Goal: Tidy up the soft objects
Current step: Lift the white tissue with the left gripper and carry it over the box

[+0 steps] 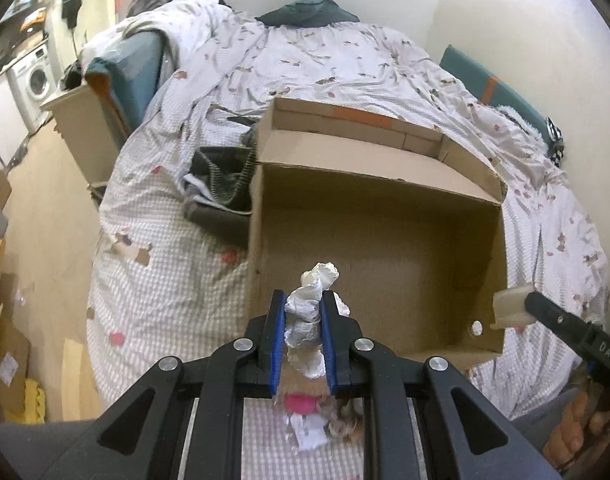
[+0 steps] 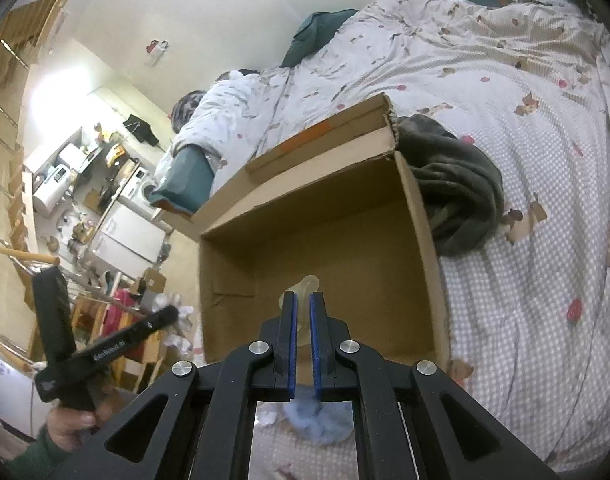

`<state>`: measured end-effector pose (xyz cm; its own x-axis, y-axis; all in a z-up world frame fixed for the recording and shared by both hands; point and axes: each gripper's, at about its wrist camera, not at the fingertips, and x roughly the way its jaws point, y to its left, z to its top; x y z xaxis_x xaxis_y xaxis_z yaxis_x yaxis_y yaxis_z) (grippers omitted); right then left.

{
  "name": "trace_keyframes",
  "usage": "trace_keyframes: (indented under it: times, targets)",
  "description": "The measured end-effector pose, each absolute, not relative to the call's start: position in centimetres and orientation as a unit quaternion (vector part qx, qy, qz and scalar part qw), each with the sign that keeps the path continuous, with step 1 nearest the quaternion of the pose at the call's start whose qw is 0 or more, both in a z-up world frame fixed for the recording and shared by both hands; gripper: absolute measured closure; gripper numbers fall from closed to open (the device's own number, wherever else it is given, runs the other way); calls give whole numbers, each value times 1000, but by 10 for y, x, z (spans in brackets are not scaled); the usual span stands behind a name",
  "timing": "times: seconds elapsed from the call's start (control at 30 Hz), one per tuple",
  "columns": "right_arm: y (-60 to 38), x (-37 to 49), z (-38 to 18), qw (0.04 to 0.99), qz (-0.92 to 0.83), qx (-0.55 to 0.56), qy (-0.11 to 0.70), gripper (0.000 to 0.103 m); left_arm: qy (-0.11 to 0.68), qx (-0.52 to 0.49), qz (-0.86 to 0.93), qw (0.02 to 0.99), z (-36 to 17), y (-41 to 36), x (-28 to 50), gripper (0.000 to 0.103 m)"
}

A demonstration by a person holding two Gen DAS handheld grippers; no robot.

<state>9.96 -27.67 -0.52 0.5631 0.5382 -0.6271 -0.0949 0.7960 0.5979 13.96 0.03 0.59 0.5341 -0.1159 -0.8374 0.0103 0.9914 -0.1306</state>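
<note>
White lettering reading "GenRobot-AI" runs along the black bar of the left gripper (image 2: 105,354) seen in the right wrist view. In the left wrist view, the black arm of the right gripper (image 1: 513,309) bears pale characters (apparently "DAS", partly cut off).

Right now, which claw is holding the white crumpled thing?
The left claw pinches the white crumpled cloth above the cardboard box. The right claw grips a pale yellowish piece instead.

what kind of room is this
Most likely a bedroom in a small open-plan home: a bed with a patterned duvet, teal pillows, and a washing machine in a kitchen corner beyond.
</note>
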Motion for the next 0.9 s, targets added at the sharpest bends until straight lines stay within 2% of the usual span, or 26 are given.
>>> trace_keyframes:
  times: [0.3, 0.9]
  targets:
    - [-270, 107, -31, 836, 172, 255, 454, 95, 507, -59, -45, 859, -45, -12, 155, 88]
    - [-241, 112, -44, 846, 152, 180, 479, 95, 497, -34, -32, 866, -47, -14, 144, 88]
